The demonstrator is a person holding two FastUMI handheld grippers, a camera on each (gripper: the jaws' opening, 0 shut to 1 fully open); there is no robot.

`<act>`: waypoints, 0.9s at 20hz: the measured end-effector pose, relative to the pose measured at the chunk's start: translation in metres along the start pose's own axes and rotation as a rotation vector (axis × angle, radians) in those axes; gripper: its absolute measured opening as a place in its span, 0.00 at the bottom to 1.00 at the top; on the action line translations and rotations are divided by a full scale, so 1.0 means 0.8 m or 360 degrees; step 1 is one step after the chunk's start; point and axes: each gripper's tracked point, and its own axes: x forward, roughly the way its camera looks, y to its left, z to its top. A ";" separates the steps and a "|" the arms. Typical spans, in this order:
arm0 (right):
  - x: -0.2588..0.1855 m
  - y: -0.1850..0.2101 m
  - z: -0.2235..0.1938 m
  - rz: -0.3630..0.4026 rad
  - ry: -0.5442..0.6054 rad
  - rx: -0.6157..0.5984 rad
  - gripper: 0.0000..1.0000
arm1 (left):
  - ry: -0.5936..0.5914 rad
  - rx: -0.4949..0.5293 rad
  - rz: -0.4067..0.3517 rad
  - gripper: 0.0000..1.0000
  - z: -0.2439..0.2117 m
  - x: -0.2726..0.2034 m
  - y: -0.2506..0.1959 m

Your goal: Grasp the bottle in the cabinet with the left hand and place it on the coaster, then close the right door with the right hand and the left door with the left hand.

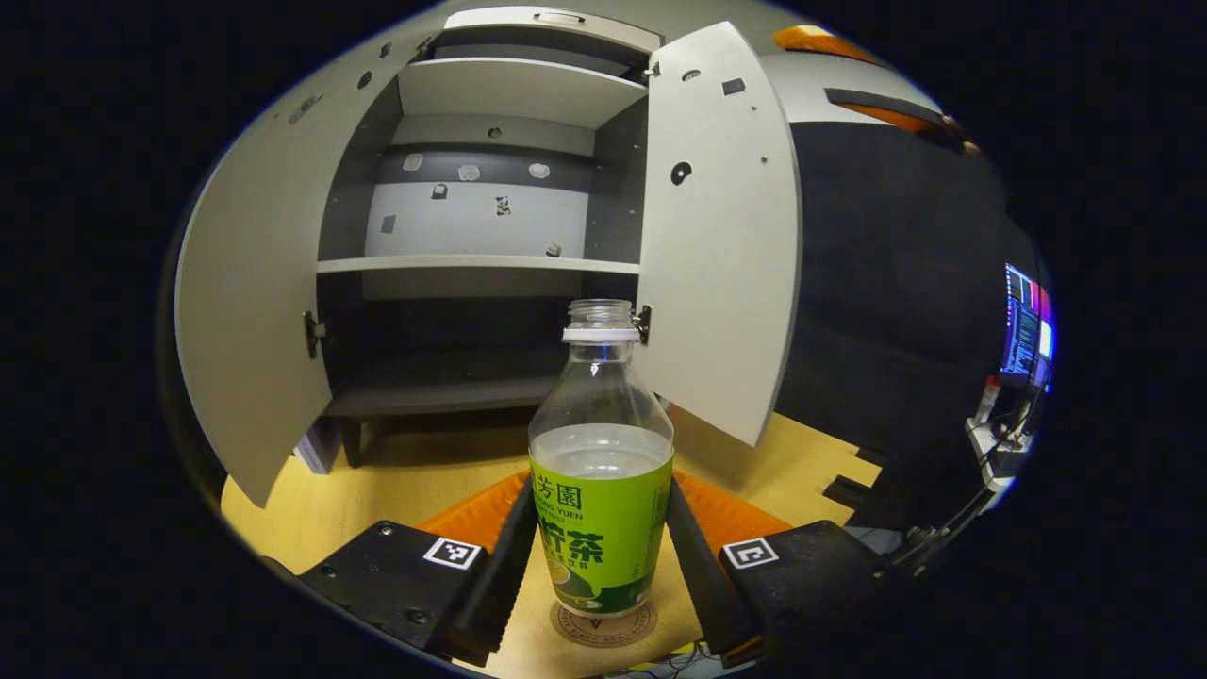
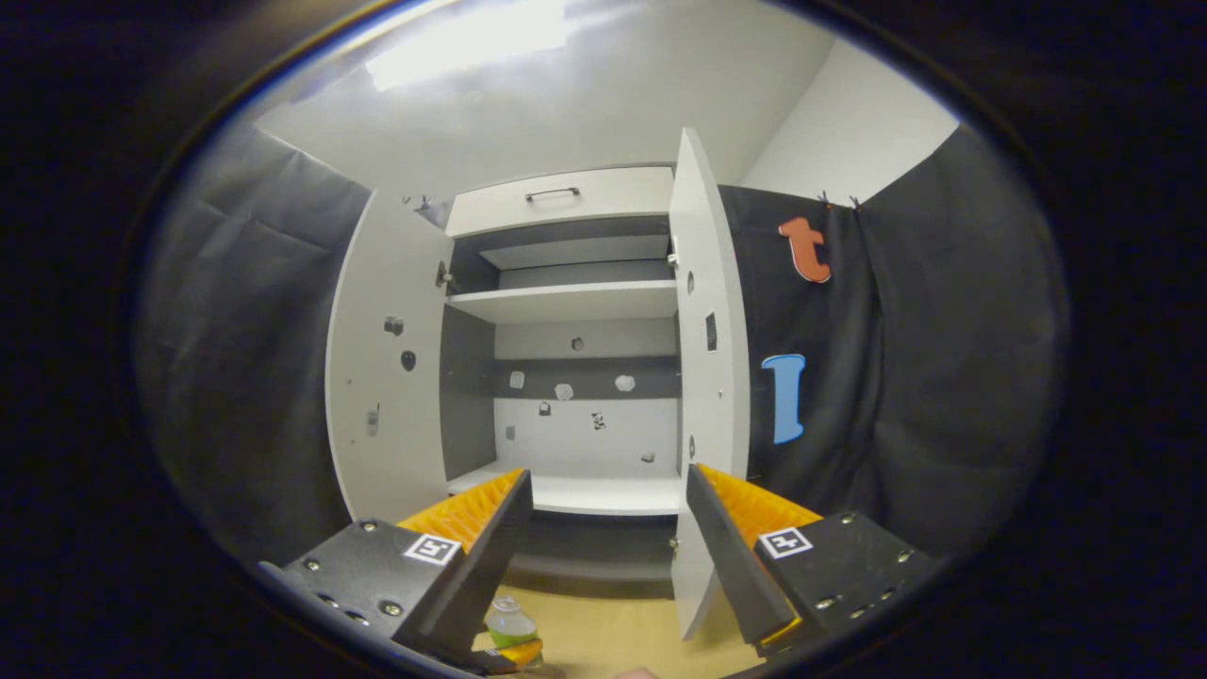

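A: The clear plastic bottle with the green label and no cap (image 1: pixel 602 471) stands upright on the round brown coaster (image 1: pixel 603 624), on the wooden tabletop (image 1: pixel 377 490) in front of the cabinet. The left gripper (image 1: pixel 602 566) brackets it, black fingers (image 1: pixel 500 566) angled along each side of the label. Whether the pads press or merely flank cannot be told.

B: Risk there: the bottle is part full and open at the neck. If the fingers spread unevenly or the hand pulls back crooked, one finger drags the label and tips it off the coaster, liquid out.

A: The right gripper (image 2: pixel 608 556) hangs with its fingers wide, holding nothing, facing the grey cabinet's white right door (image 2: pixel 709 377), seen nearly edge-on.

B: Both doors stand open. The white left door (image 1: pixel 250 311) swings over the tabletop's near-left area; a careless push could bring its lower corner or the arm close to the bottle.

A: The right door's free edge looks thin to catch; a glancing push may slip off.
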 end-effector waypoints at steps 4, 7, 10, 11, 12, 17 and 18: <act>0.011 0.004 -0.038 0.0046 0.0083 0.0048 0.99 | 0.0016 0.0086 -0.0106 0.78 -0.034 0.004 -0.018; 0.024 0.001 -0.063 0.0035 0.0143 0.0073 0.99 | 0.0030 0.0113 -0.0170 0.78 -0.052 0.010 -0.022; 0.042 0.002 -0.068 0.0036 0.0163 0.0103 0.99 | 0.0068 0.0160 -0.0194 0.80 -0.069 0.018 -0.018; 0.048 0.001 -0.069 0.0038 0.0167 0.0094 0.99 | 0.0082 0.0165 -0.0196 0.80 -0.074 0.018 -0.013; 0.054 -0.003 -0.069 0.0026 0.0169 0.0080 0.99 | 0.0099 0.0160 -0.0193 0.81 -0.079 0.018 -0.010; 0.059 -0.003 -0.066 0.0040 0.0163 0.0073 0.99 | 0.0122 0.0155 -0.0218 0.82 -0.082 0.019 -0.008; 0.058 -0.002 -0.067 0.0047 0.0167 0.0069 0.99 | 0.0126 0.0162 -0.0226 0.82 -0.081 0.019 -0.008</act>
